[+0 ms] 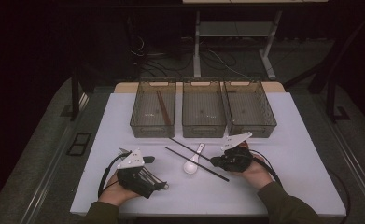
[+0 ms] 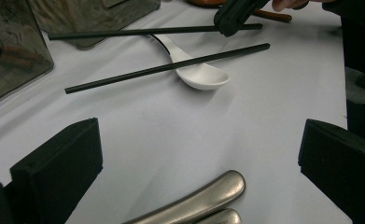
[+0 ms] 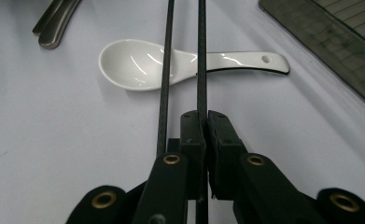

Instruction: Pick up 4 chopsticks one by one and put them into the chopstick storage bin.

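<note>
Two black chopsticks lie on the white table (image 1: pixel 287 177). My right gripper (image 1: pixel 214 161) (image 3: pixel 203 116) is shut on the farther chopstick (image 3: pixel 201 56) (image 2: pixel 133 31) near its end. The nearer chopstick (image 1: pixel 196 164) (image 3: pixel 165 79) runs beside the left jaw, free, and rests across a white ceramic spoon (image 1: pixel 192 164) (image 3: pixel 138 63) (image 2: pixel 201 77). My left gripper (image 1: pixel 153 173) (image 2: pixel 201 135) rests at the front left, open wide. Several metal cutlery handles (image 2: pixel 203 198) (image 3: pixel 54 23) lie between its jaws, untouched.
Three clear bins stand in a row at the back: left (image 1: pixel 140 127), middle (image 1: pixel 203 130), right (image 1: pixel 252 129). Brown chopsticks (image 1: pixel 163 108) lie in the left bin. Open table lies at the front between the hands. The floor beyond is dark, with desk legs and cables.
</note>
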